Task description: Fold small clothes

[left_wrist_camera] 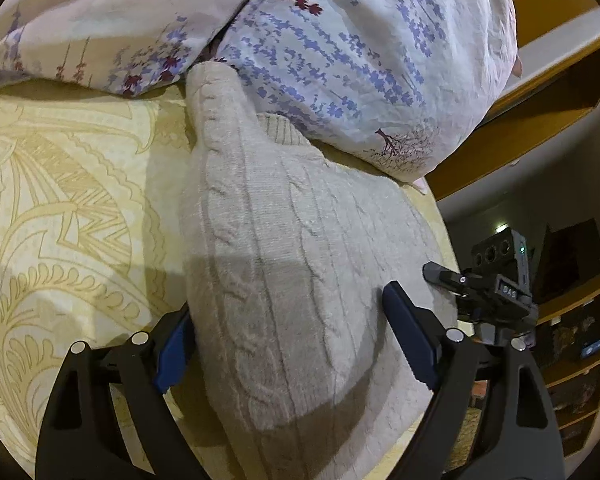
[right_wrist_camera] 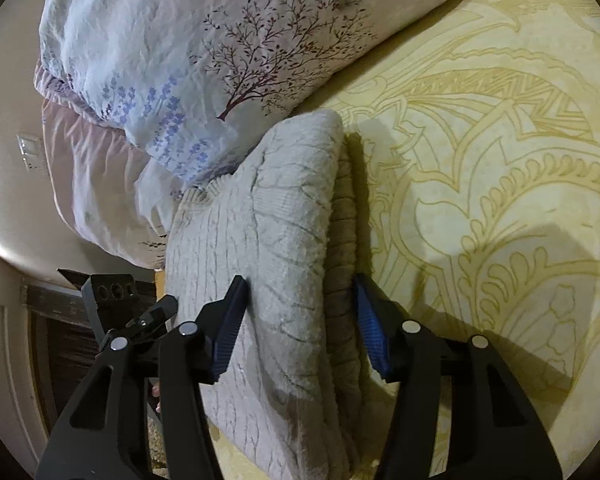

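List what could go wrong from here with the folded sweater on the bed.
1. The sweater lies near the bed's edge; a sideways push might slide it off.
2. Its far end touches the flowered duvet, so lifting may drag the duvet along or loosen the fold.
3. The right gripper straddles only the doubled edge, the left gripper spans the wide part; uneven closing could pull the layers apart.

Fuzzy cable-knit sweater [left_wrist_camera: 284,264] on a matt woven bedspread [left_wrist_camera: 60,200]; crinkled cotton duvet [left_wrist_camera: 340,60] behind.
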### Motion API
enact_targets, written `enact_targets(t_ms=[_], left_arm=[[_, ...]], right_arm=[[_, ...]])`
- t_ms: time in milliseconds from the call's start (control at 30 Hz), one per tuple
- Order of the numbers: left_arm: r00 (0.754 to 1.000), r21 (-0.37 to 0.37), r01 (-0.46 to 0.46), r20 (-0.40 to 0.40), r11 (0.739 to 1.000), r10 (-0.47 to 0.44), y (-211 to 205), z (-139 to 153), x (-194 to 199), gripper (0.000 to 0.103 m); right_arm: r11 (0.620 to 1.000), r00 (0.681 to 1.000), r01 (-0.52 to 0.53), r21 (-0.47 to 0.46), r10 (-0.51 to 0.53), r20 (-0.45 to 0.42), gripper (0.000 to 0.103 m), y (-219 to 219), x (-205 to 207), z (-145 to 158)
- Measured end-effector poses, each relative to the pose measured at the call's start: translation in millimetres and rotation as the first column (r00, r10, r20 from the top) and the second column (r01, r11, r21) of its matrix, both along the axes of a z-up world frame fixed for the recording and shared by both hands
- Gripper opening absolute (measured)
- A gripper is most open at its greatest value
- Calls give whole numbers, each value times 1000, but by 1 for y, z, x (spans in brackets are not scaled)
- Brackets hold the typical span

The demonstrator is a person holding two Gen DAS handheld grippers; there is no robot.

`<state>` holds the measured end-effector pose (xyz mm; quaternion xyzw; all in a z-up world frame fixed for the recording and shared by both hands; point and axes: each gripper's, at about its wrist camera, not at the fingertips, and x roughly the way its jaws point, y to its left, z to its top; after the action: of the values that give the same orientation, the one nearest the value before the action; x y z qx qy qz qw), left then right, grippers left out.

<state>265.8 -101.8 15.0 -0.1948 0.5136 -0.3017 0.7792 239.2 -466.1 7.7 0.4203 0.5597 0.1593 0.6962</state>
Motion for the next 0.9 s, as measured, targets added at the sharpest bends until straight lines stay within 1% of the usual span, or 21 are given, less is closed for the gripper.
enact_targets(t_ms=[167,267,367,467,533,633,667,700,800,867,900], left_arm=[[1000,67,3,31,998,-5,-18,3,1,88],[999,91,0,40,996,-4,-32,5,4,88],[999,104,-4,45,995,0,-33,4,5,88],[999,114,-8,48,993,3,-34,3,6,86],[999,114,-14,52,993,8,-33,4,5,83],[998,103,-24,68,994,17,-27,8,1,71],[997,96,-26,71,995,19,-25,9,0,65],[997,81,-31,73,996,25,-22,10,0,59],[998,31,-35,62,999,33,-11,13,-2,47],[998,-10,-29,52,1000,30,-4,17,-4,44],[998,-17,-26,58,1000,27,1,21,-8,43]], right_arm=[[1000,999,-31,1,31,15,54,7,3,1],[999,999,-44,-7,44,23,52,14,4,1],[999,999,-39,3,39,20,47,15,5,-1],[999,999,-34,19,34,23,39,14,3,-3],[1000,999,-28,13,28,36,35,15,2,-2],[1000,998,-23,-10,24,55,31,19,0,4],[1000,998,-18,-18,19,64,30,21,-1,6],[1000,997,-15,-21,16,72,29,22,-1,9],[1000,992,-2,-15,4,125,28,28,-4,22],[1000,987,-2,-20,5,161,27,35,-5,33],[1000,984,-6,-26,10,176,27,40,-5,39]])
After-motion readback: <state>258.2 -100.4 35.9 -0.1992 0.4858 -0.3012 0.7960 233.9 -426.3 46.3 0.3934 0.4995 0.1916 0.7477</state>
